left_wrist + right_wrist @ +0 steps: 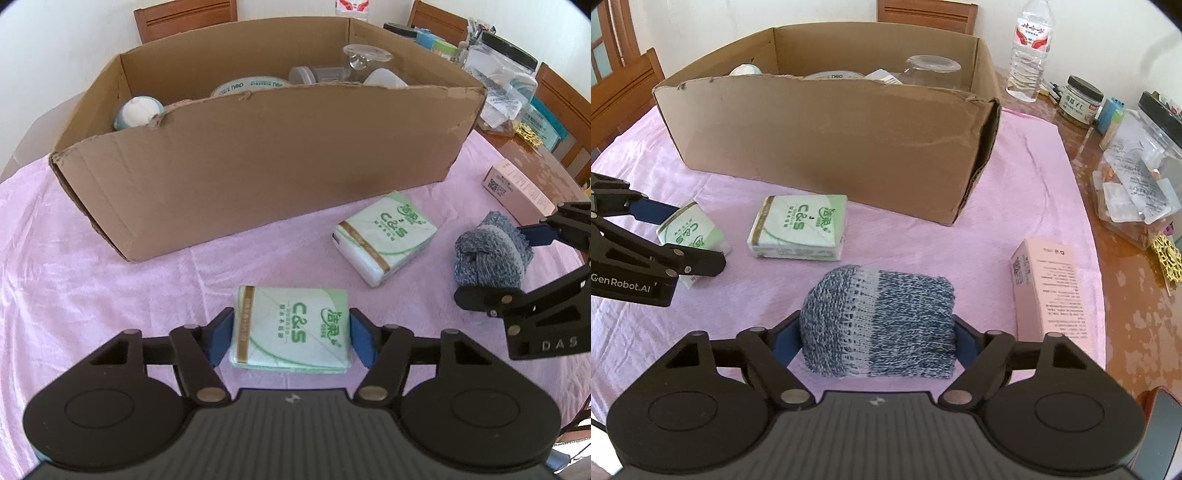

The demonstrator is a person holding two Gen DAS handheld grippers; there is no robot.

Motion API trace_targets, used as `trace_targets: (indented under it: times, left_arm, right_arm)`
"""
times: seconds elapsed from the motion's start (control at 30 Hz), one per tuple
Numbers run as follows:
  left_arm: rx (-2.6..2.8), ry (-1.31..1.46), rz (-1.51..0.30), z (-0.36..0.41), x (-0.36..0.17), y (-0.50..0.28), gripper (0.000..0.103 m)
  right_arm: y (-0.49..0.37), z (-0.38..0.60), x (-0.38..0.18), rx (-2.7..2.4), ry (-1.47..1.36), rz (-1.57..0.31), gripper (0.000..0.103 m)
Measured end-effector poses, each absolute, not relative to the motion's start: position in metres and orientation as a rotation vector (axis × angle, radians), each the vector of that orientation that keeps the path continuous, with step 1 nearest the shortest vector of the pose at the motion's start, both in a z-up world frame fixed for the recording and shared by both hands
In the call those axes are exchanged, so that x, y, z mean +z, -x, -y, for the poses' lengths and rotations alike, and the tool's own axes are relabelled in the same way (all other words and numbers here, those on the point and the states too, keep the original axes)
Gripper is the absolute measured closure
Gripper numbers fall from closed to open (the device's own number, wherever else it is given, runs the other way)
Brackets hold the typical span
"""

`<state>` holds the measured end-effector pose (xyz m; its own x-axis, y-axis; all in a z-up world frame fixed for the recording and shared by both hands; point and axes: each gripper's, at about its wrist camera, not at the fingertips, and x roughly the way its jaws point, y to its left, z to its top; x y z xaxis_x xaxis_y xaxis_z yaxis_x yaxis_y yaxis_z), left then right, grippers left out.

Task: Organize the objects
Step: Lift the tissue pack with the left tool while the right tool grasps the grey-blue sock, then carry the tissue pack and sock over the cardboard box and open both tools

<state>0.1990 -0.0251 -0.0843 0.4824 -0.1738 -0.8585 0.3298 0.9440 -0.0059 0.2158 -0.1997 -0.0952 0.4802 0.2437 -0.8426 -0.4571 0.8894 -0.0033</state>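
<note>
Pink cloth covers the table, with wooden chairs against a pale wall behind and an open cardboard box standing across the far half, already holding a roll marked "deli", plastic containers and an upturned glass. Straight ahead of the left gripper lies a tissue pack, its long axis running across from finger to finger; the blue pads are set against its two short ends, so the jaws look closed on it, though it appears to sit on the cloth. Its wrapper reads "C&S" in green, with Chinese characters beside. A second tissue pack of the same brand lies between the two grippers, nearer the box wall and turned at an angle. The right gripper pinches a rolled blue-grey knitted sock bundle across its long axis, the pads pressed into either end. Both loads lie on the near side of the box, so each arm, I judge, must lift over the front wall, the left toward the box's left half, the right toward its right. A pink carton with small print lies just right of the socks. The left tool reads "GenRobot.AI", the right "DAS".
</note>
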Motion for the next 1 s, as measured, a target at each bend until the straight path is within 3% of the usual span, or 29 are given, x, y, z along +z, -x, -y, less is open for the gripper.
trace_targets:
  times: [0.27, 0.57, 1.0]
  left_arm:
    - [-0.338, -0.176, -1.046, 0.023, -0.076, -0.197, 0.040]
    - [-0.456, -0.207, -0.980, 0.014, -0.023, -0.191, 0.040]
    - [-0.489, -0.227, -0.848, 0.016, 0.044, -0.253, 0.040]
  right_arm:
    - [-0.216, 0.199, -0.087, 0.449, 0.258, -0.991, 0.022]
    - [-0.217, 0.207, -0.047, 0.509, 0.237, -0.988, 0.022]
    - [-0.228, 0.185, 0.036, 0.622, 0.256, -0.798, 0.022]
